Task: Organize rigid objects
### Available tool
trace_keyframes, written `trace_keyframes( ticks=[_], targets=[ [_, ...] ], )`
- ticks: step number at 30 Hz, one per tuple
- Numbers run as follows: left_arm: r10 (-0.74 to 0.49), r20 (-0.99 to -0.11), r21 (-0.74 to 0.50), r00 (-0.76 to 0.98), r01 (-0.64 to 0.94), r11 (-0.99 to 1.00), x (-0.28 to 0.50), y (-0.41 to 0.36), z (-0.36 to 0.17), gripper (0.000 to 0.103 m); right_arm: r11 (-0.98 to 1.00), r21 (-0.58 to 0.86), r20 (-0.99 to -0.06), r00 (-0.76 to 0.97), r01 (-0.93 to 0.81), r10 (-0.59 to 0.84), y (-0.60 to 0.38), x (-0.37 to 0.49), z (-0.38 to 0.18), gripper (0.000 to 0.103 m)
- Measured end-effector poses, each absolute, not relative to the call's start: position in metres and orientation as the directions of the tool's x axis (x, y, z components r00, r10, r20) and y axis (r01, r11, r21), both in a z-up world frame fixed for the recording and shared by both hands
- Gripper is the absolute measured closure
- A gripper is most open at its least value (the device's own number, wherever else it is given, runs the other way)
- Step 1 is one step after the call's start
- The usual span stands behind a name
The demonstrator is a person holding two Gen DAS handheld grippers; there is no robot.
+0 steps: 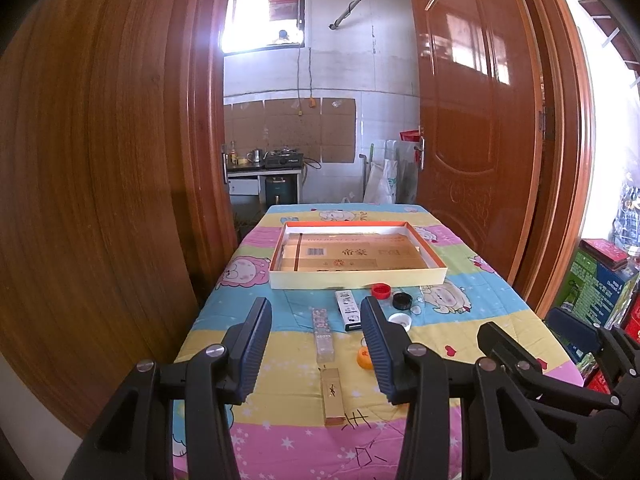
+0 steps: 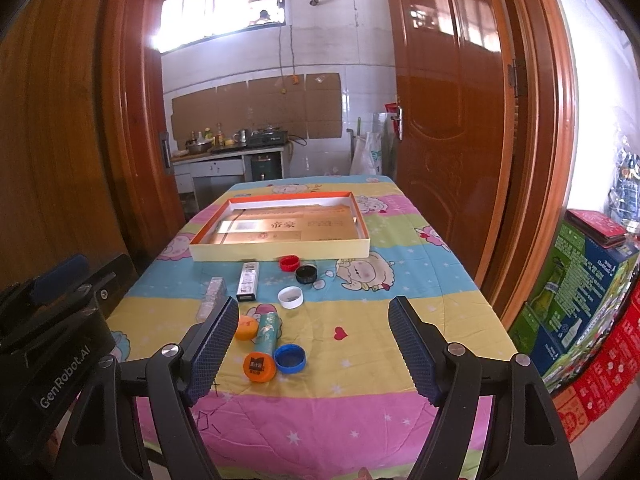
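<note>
A shallow cream tray with an orange rim [image 1: 356,278] [image 2: 280,250] sits mid-table. In front of it lie small boxes and bottle caps: a white box [image 1: 347,308] [image 2: 248,280], a clear patterned box [image 1: 322,334] [image 2: 212,296], a tan box [image 1: 333,396], red cap [image 1: 380,290] [image 2: 289,263], black cap [image 1: 402,300] [image 2: 306,274], white cap [image 1: 400,321] [image 2: 291,297], orange caps [image 2: 260,366] [image 2: 246,327], blue cap [image 2: 290,358] and a teal tube [image 2: 267,330]. My left gripper [image 1: 316,344] is open and empty above the boxes. My right gripper [image 2: 314,344] is open and empty above the caps.
The table [image 2: 360,408] wears a striped cartoon cloth. Wooden door panels [image 1: 100,160] [image 2: 452,120] flank it. Stacked cartons [image 2: 576,292] stand at the right. The other gripper shows at the right of the left wrist view [image 1: 560,368].
</note>
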State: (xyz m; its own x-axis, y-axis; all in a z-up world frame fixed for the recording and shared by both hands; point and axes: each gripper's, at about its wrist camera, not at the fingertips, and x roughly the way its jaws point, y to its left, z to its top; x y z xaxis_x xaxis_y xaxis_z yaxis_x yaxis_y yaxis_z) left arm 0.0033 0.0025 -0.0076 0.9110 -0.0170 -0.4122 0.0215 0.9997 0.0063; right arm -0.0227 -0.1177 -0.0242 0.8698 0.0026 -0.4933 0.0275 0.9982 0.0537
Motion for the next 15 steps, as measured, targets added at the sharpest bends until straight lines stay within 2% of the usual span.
trace_keyframes(
  ticks=[15],
  targets=[
    [-0.018,-0.414,0.005,0.910,0.022,1.000,0.0030,0.0017,-0.0077,0.057,0.998,0.054,-0.493,0.870,0.027,0.003,-0.1169,-0.0230,-0.0243,0.024]
  ],
)
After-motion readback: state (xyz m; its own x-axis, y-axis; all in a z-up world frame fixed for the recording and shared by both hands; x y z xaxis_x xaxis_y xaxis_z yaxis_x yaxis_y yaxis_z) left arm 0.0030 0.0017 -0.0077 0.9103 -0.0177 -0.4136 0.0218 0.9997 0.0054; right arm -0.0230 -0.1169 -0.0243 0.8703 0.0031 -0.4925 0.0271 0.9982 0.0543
